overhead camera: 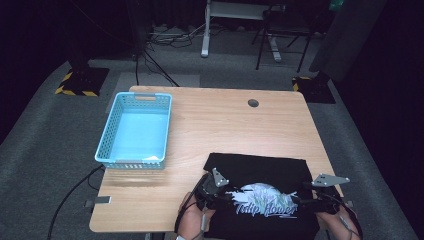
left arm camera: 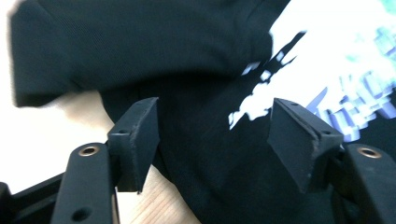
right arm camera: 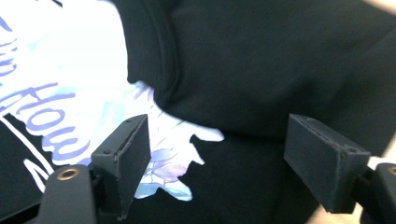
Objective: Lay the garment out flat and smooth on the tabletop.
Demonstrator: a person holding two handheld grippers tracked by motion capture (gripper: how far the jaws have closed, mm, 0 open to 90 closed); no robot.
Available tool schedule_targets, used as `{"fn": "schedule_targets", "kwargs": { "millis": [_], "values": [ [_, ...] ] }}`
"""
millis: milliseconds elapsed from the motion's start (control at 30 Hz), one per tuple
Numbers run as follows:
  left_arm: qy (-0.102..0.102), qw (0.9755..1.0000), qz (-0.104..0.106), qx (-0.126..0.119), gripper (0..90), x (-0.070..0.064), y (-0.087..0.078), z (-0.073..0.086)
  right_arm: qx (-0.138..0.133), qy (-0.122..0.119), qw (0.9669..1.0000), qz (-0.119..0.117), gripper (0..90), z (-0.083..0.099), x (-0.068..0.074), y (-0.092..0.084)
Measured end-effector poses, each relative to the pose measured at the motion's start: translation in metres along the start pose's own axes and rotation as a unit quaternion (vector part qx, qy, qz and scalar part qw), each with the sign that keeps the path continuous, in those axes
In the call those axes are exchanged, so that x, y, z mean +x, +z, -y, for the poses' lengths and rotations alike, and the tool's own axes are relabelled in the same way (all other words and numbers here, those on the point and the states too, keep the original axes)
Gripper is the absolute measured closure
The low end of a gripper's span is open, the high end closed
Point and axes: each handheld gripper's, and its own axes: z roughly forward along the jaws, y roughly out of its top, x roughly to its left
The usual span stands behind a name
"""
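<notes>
At the left of the high view a light blue basket (overhead camera: pixel 134 131) sits empty on the wooden surface (overhead camera: pixel 225 125). Lower centre, a black T-shirt (overhead camera: pixel 260 167) with a pale printed design lies partly folded at the near edge. The left gripper (overhead camera: pixel 212 192) hovers over the shirt's left side, fingers (left arm camera: pixel 135 140) spread with only loose cloth between them, gripping nothing. At lower right, the right gripper (overhead camera: pixel 320 197) stands likewise open over the right side. This looks like the folding stage; the next move probably calls for pinching both side edges and lifting together.
</notes>
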Motion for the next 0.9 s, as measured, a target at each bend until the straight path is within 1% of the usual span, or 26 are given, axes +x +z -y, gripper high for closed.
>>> {"fn": "schedule_targets", "kwargs": {
  "millis": [33, 67, 100, 133, 167, 200, 233, 267, 300, 333, 367, 400, 433, 467, 533, 600, 633, 667, 700, 733, 767, 800, 833, 867, 900],
  "values": [
    [0.012, 0.9999, -0.01, -0.004, 38.1, -0.002, 0.0, 0.002, 0.003, -0.003, 1.0, -0.002, 22.3, 0.002, 0.001, 0.003],
    [0.022, 0.9996, -0.015, 0.001, 42.1, -0.004, 0.0, 0.003, -0.001, -0.013, 0.9999, 0.001, 22.4, 0.003, 0.002, 0.003],
    [0.04, 0.999, -0.018, 0.007, 49.4, -0.008, -0.003, 0.003, -0.001, -0.017, 0.9999, 0.001, 24.0, 0.004, 0.004, 0.003],
    [0.05, 0.9985, -0.009, 0.018, 57.1, -0.012, -0.006, 0.004, 0.005, -0.017, 0.9998, -0.006, 26.6, 0.004, 0.005, 0.0],
    [0.058, 0.9978, 0.005, 0.032, 65.1, -0.016, -0.01, 0.004, 0.02, -0.016, 0.9995, -0.017, 32.8, 0.003, 0.007, -0.003],
    [0.062, 0.9977, 0.004, 0.029, 67.2, -0.019, -0.014, 0.006, 0.042, -0.005, 0.9981, -0.043, 41.8, 0.002, 0.008, -0.01],
    [0.058, 0.9981, 0.001, 0.019, 67.4, -0.02, -0.02, 0.006, 0.051, 0.013, 0.9962, -0.07, 44.1, 0.001, 0.008, -0.015],
    [0.054, 0.9985, -0.008, 0.004, 66.5, -0.018, -0.025, 0.005, 0.03, 0.025, 0.9958, -0.083, 43.6, 0.002, 0.006, -0.021],
    [0.045, 0.9988, -0.017, -0.013, 58.7, -0.018, -0.028, 0.004, 0.004, 0.025, 0.9964, -0.081, 40.5, 0.004, 0.005, -0.026],
    [0.035, 0.9985, -0.034, -0.028, 45.9, -0.015, -0.03, 0.002, -0.011, 0.018, 0.9974, -0.069, 36.9, 0.006, 0.003, -0.029],
    [0.025, 0.9978, -0.048, -0.039, 38.4, -0.011, -0.031, 0.0, -0.023, 0.008, 0.9987, -0.045, 33.9, 0.007, 0.0, -0.031],
    [0.017, 0.9973, -0.056, -0.046, 33.4, -0.008, -0.031, -0.002, -0.03, 0.003, 0.9993, -0.021, 30.6, 0.009, -0.002, -0.031],
    [0.008, 0.9968, -0.064, -0.047, 27.4, -0.003, -0.029, -0.004, -0.037, 0.0, 0.9993, -0.006, 27.1, 0.009, -0.004, -0.031],
    [0.004, 0.9966, -0.068, -0.047, 22.4, 0.0, -0.027, -0.005, -0.046, -0.006, 0.9989, 0.008, 23.6, 0.009, -0.005, -0.031],
    [0.0, 0.9964, -0.072, -0.045, 20.8, 0.005, -0.021, -0.009, -0.054, -0.016, 0.9983, 0.014, 22.2, 0.008, -0.003, -0.028],
    [0.001, 0.9969, -0.07, -0.035, 21.5, 0.009, -0.013, -0.012, -0.051, -0.03, 0.9981, 0.015, 23.1, 0.006, -0.001, -0.023],
    [0.004, 0.9975, -0.065, -0.027, 32.2, 0.011, -0.007, -0.014, -0.034, -0.046, 0.9981, 0.024, 36.3, 0.004, 0.002, -0.014],
    [0.01, 0.998, -0.06, -0.018, 32.2, 0.013, -0.002, -0.015, -0.034, -0.046, 0.9981, 0.024, 36.3, 0.004, 0.002, -0.014],
    [0.015, 0.9982, -0.057, -0.011, 40.7, 0.013, 0.003, -0.015, -0.024, -0.052, 0.9979, 0.029, 47.5, 0.002, 0.003, -0.011],
    [0.023, 0.9982, -0.056, -0.007, 51.9, 0.012, 0.006, -0.015, -0.017, -0.055, 0.9978, 0.034, 57.4, 0.001, 0.004, -0.008],
    [0.03, 0.9979, -0.056, -0.009, 60.9, 0.01, 0.007, -0.015, -0.012, -0.054, 0.9979, 0.035, 66.2, 0.0, 0.005, -0.007],
    [0.037, 0.9976, -0.058, -0.007, 68.7, 0.008, 0.006, -0.016, -0.011, -0.054, 0.9977, 0.04, 72.4, -0.001, 0.007, -0.008],
    [0.043, 0.9971, -0.062, -0.009, 73.1, 0.006, 0.005, -0.015, -0.013, -0.055, 0.9975, 0.043, 76.6, -0.002, 0.008, -0.01],
    [0.048, 0.9968, -0.064, -0.009, 76.3, 0.004, 0.003, -0.015, -0.015, -0.053, 0.9975, 0.043, 79.0, -0.003, 0.009, -0.012],
    [0.048, 0.9968, -0.063, -0.012, 78.5, 0.003, 0.001, -0.014, -0.016, -0.054, 0.9974, 0.044, 79.9, -0.003, 0.009, -0.015]
  ]
}}
